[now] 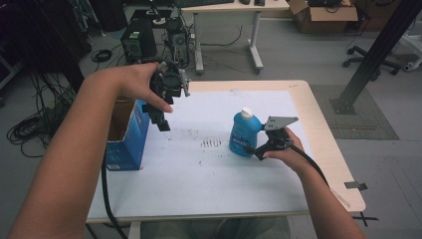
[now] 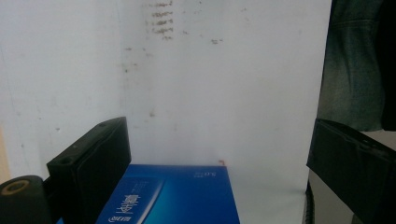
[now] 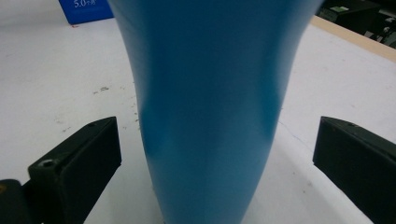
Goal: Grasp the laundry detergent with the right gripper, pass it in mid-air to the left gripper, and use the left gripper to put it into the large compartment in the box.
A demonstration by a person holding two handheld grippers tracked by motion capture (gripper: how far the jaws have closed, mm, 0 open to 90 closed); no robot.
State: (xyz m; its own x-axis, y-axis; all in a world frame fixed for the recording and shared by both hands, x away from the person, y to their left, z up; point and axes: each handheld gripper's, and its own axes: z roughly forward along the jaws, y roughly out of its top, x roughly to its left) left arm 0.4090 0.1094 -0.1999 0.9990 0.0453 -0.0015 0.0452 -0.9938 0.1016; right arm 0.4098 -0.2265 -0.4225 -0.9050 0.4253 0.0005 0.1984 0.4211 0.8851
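Right gripper sits low on the worktop with its fingers spread wide either side of the blue bottle, not yet touching it; the right gripper view has the bottle body dead centre between them with gaps on both sides. Bottle stands upright on the white sheet, right of centre, white cap on, contents not visible. Likely step: grasp the bottle. Do it well by closing evenly on the narrower waist, keeping the gripper level so it doesn't tip. Left gripper is held up in the air over the blue box at the worktop's left edge, fingers released with nothing between them. Box is open at the top, brown inside; whether anything is in it I cannot tell.
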